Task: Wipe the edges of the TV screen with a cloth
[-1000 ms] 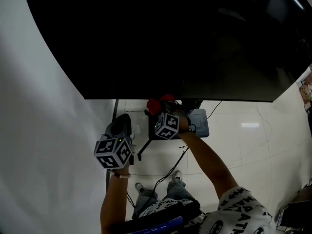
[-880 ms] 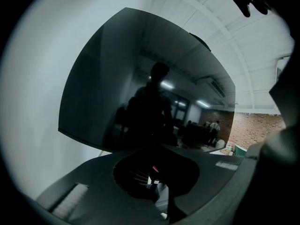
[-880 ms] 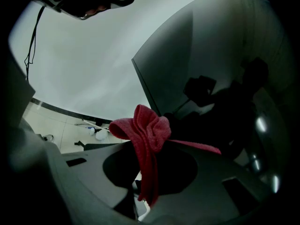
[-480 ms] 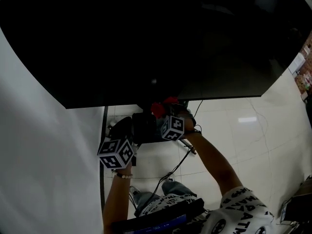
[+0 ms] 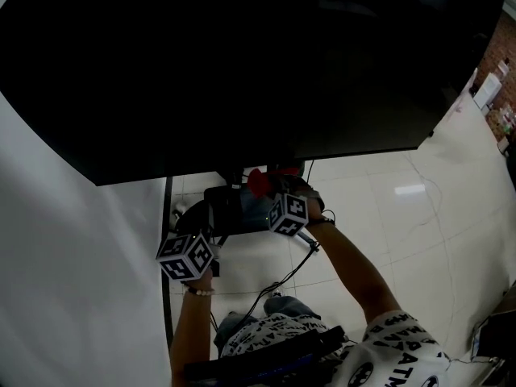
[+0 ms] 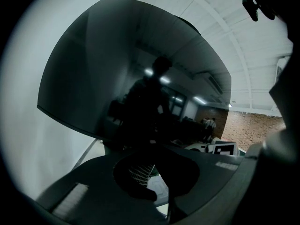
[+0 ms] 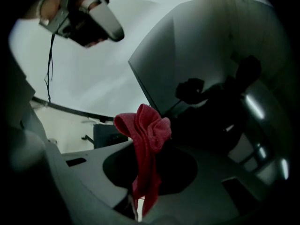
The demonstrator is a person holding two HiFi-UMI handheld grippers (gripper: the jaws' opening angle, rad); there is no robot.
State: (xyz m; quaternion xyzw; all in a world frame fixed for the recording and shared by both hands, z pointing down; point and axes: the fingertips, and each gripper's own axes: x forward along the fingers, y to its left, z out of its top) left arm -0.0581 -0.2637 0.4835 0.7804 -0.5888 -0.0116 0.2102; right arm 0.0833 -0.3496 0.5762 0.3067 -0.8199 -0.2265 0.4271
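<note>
Hovering below the dark TV screen's (image 5: 242, 63) lower edge, the left gripper (image 5: 197, 230) has its jaws together on nothing; beside it, the right gripper (image 5: 278, 196) clamps a red cloth (image 7: 145, 139), bunched just under that edge; whether it touches is unclear.

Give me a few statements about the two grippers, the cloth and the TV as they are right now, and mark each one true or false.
1. The right gripper is clamped on a red cloth. True.
2. The left gripper grips a cloth too. False: its jaws are together with nothing between them.
3. The TV screen shows a bright picture. False: it is dark, with only reflections on it.
4. The red cloth is close to the TV screen's lower edge. True.
</note>
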